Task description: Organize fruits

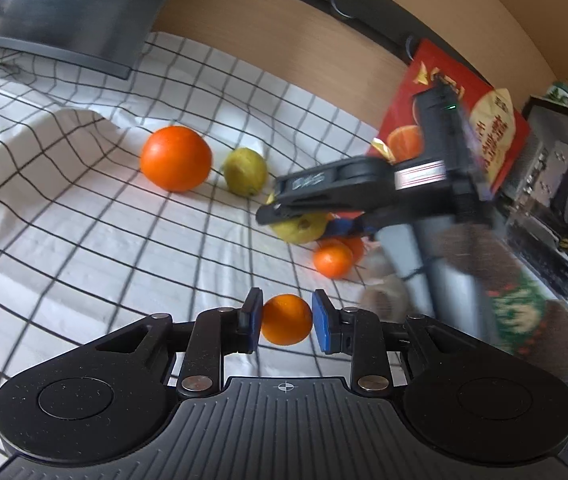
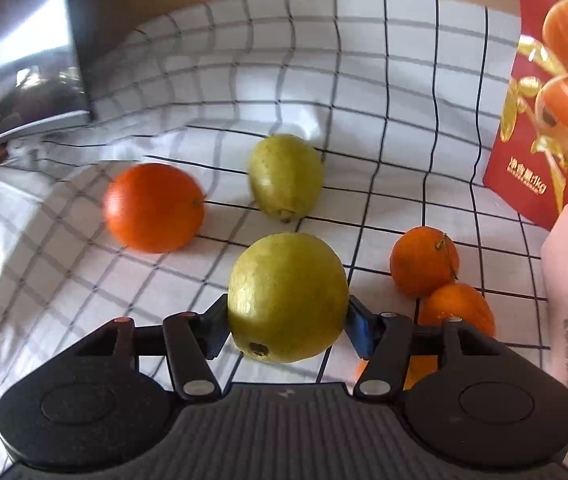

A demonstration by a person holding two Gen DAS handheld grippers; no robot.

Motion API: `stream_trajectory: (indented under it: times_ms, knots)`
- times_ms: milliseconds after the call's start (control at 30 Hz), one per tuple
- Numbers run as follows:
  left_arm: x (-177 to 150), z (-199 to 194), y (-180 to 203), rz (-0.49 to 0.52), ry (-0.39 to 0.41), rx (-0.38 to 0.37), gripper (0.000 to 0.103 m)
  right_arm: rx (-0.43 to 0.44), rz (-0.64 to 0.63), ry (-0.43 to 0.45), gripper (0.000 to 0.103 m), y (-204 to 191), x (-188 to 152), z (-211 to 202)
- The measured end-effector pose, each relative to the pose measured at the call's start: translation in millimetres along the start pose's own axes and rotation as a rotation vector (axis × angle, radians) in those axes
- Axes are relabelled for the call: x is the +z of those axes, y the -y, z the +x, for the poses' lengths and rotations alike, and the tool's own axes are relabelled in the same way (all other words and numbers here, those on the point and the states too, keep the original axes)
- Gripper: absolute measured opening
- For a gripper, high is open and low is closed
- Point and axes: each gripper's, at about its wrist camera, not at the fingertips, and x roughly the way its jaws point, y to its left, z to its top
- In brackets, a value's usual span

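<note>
Your left gripper (image 1: 287,320) is low and pointing forward, its two blue pads (image 1: 325,322) pressed on a small orange (image 1: 286,319) from both sides, so the jaws are closed on it. Your right gripper (image 2: 287,326) has its jaws wider, and the fingers (image 2: 357,330) clamp a pear (image 2: 287,296) between them. In the left wrist view your right gripper (image 1: 284,216) reaches in from the right side, tilted, with motion blur.

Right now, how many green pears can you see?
2. One pear sits between the right gripper fingers; the other pear lies on the checked cloth behind it. Others may be hidden.
</note>
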Motion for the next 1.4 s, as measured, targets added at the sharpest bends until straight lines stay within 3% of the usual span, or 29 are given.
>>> stream_trajectory:
  times_ms: [200, 333, 600, 767, 933, 1067, 1233, 1300, 1400]
  knots:
    - [-13, 5, 25, 0.042, -0.055, -0.059, 0.031, 0.097, -0.022, 0.042, 0.059, 14, -29, -85]
    - [-22, 12, 47, 0.071, -0.100, -0.097, 0.031, 0.101, -0.059, 0.067, 0.059, 38, -70, -151]
    - [-27, 10, 124, 0.198, -0.177, -0.235, 0.031, -0.031, 0.072, 0.039, 0.059, 130, -155, -232]
    - [8, 12, 186, 0.291, -0.132, -0.331, 0.031, -0.149, 0.101, 0.096, 0.059, 166, -188, -266]
    - [69, 39, 243, 0.375, -0.020, -0.310, 0.031, -0.131, 0.143, 0.139, 0.059, 190, -188, -286]
    - [98, 87, 263, 0.321, -0.059, -0.278, 0.031, -0.157, 0.152, 0.175, 0.059, 196, -180, -289]
    - [85, 156, 262, 0.311, -0.157, -0.171, 0.031, -0.155, 0.180, 0.167, 0.059, 203, -178, -288]
    - [73, 182, 253, 0.297, -0.226, -0.152, 0.031, -0.157, 0.184, 0.167, 0.059, 205, -180, -287]
    - [56, 202, 246, 0.354, -0.264, -0.139, 0.031, -0.148, 0.182, 0.153, 0.059, 206, -182, -286]
